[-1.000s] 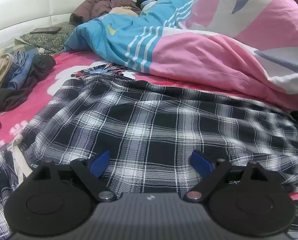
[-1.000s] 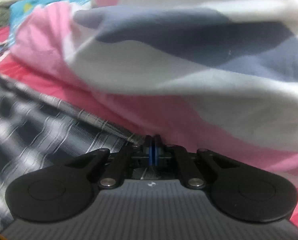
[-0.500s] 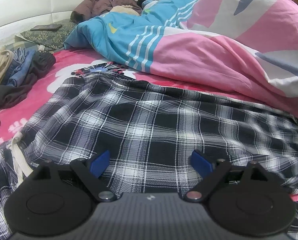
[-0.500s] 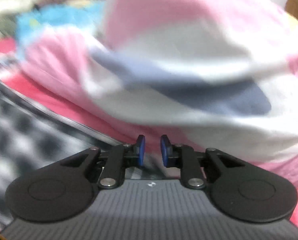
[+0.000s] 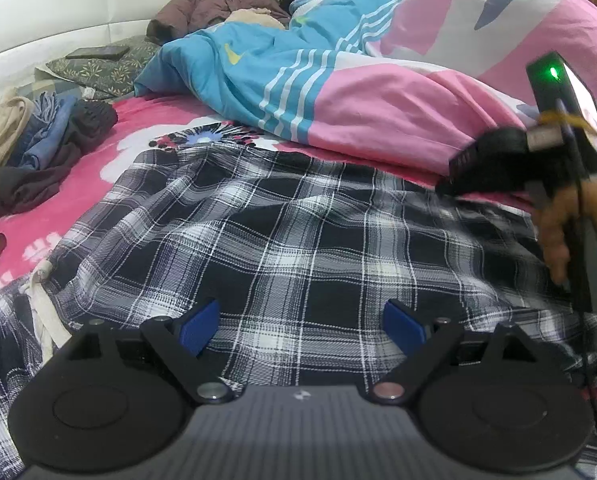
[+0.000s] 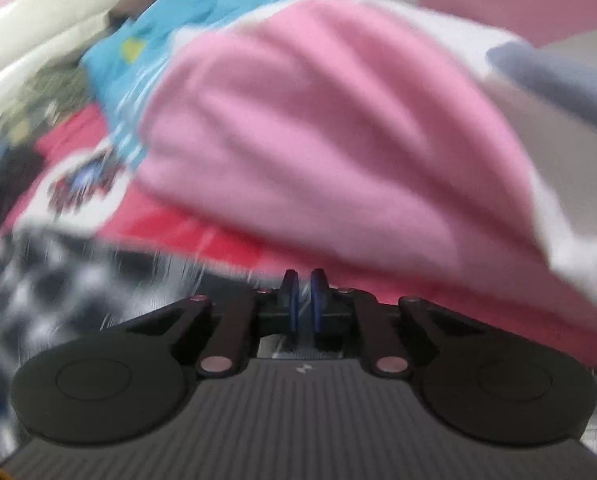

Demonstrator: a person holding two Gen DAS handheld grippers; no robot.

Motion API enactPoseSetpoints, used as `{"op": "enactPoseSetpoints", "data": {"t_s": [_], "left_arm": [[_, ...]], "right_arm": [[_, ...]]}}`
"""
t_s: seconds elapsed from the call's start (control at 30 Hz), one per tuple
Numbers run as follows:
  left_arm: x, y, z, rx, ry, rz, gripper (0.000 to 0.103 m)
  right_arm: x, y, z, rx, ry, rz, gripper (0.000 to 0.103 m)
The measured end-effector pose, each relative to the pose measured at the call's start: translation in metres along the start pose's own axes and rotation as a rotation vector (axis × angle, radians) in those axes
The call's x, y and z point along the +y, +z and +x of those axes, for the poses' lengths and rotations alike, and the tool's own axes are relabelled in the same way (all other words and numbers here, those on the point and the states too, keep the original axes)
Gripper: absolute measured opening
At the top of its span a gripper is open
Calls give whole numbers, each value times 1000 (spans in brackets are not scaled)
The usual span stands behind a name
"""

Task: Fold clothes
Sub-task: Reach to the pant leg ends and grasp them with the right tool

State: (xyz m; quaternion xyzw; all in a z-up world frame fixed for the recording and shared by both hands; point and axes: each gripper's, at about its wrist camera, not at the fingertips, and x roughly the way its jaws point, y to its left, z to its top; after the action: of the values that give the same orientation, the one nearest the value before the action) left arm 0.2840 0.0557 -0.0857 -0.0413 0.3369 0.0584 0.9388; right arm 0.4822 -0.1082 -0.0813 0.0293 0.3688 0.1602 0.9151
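One soft, rumpled plaid shirt (image 5: 298, 240) was spread over the bed (image 5: 98, 152). Left hand-held gripper (image 5: 302, 326) was kept spread wide; right hand-held gripper (image 6: 303, 300) was closing, nothing pinched.

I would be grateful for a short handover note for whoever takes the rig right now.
Left gripper: open, empty, low over the plaid shirt.
Right gripper: jaws closing, a narrow gap left, nothing visibly between them; its view is blurred.
The shirt lies spread and rumpled on the bed, beside the duvet.
Done: no fold visible.
Left: grip an edge and fold.
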Motion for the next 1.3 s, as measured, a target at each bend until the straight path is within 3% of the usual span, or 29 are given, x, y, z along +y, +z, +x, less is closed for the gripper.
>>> {"op": "enactPoseSetpoints", "data": {"t_s": [0.07,0.17,0.37,0.43,0.53,0.63,0.7,0.83,0.93,1.0,1.1,1.17,1.3], "left_arm": [[0,0,0,1,2,0,90],[0,0,-1,4,7,-1,90],[1,-1,-2,7,11,-1,90],[5,-1,-3,10,5,-10,90],[8,-2,-5,5,-11,-20,90],[15,-5,-10,-9,-43,-38,90],[24,-6,-17,-20,-68,-72,91],[40,-8,-28,-25,-105,-124,91],[46,-9,-38,-37,-109,-127,91],[50,-8,-45,-50,-116,-143,91],[48,-6,-54,-73,-143,-152,91],[43,-4,-60,-92,-158,-140,91],[10,-8,-72,-126,-181,-50,91]], "right_arm": [[5,3,-14,-29,-5,-7,8],[19,0,-45,-48,105,-9,8],[64,-7,-7,111,246,1,8],[77,-3,21,129,243,9,7],[83,12,44,62,214,3,5],[75,26,43,25,134,31,9],[60,27,27,-4,144,82,9],[16,16,-58,-77,170,174,19],[-18,0,-141,-124,106,190,26],[-42,-16,-211,-170,27,203,32],[-76,-54,-329,-260,-163,229,41],[-97,-84,-398,-304,-268,245,42],[-124,-138,-484,-341,-406,262,42]]}}
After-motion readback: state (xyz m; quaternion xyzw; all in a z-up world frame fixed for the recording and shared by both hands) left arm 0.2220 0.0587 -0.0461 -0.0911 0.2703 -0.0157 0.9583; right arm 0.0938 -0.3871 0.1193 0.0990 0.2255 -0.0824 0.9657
